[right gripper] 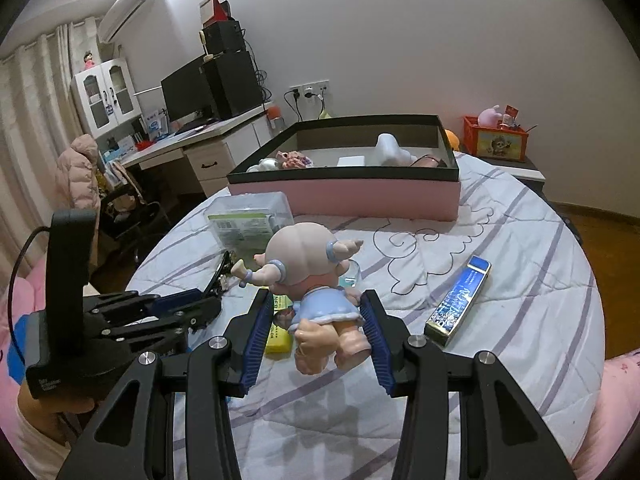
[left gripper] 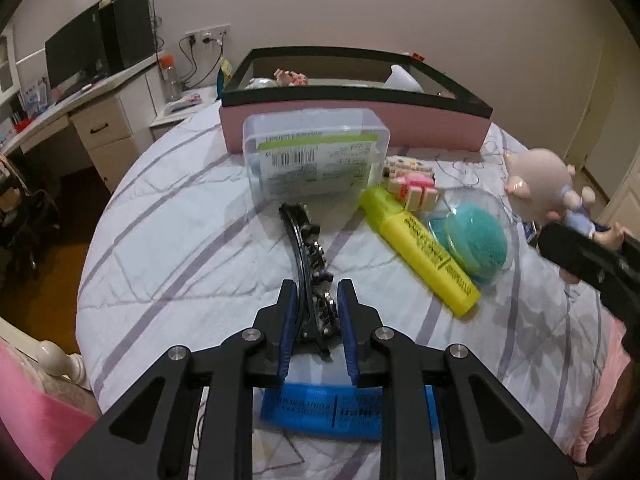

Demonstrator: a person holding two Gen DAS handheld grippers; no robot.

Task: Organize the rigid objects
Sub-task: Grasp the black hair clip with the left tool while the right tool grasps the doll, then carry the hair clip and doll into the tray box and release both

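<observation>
My left gripper (left gripper: 317, 312) is closed narrowly on a black hair clip (left gripper: 308, 264), its blue pads pressing either side of the clip's near end. The clip's long axis runs straight ahead from the gripper, curving slightly left, with its far tip pointing at the clear plastic case (left gripper: 316, 152) lying on the bed (left gripper: 180, 240) beyond it. The clip's teeth face my right.

My right gripper (right gripper: 316, 320) holds a doll (right gripper: 308, 276) by its blue-dressed waist, the pads set fairly wide around it. The doll's long axis tips forward and away from me: its bald head is the far, upper end, pointing toward the pink box (right gripper: 360, 194), and its bare feet hang back toward the gripper's base. Its arms spread left and right.

Ahead and to the right of the left gripper a yellow highlighter (left gripper: 420, 252) lies diagonally, its near end closer to me and farther right. Just beside it on the right is a teal ball in a clear shell (left gripper: 472, 240), and beyond that a small pile of pink and cream blocks (left gripper: 412, 184). Under the left gripper's base lies a blue packet (left gripper: 320, 412).

Right of the right gripper a blue and gold bar (right gripper: 460, 300) lies on the quilt, its long axis running away and slightly right. The pink box, black-rimmed and open, sits farthest ahead of both grippers with several small items inside.
</observation>
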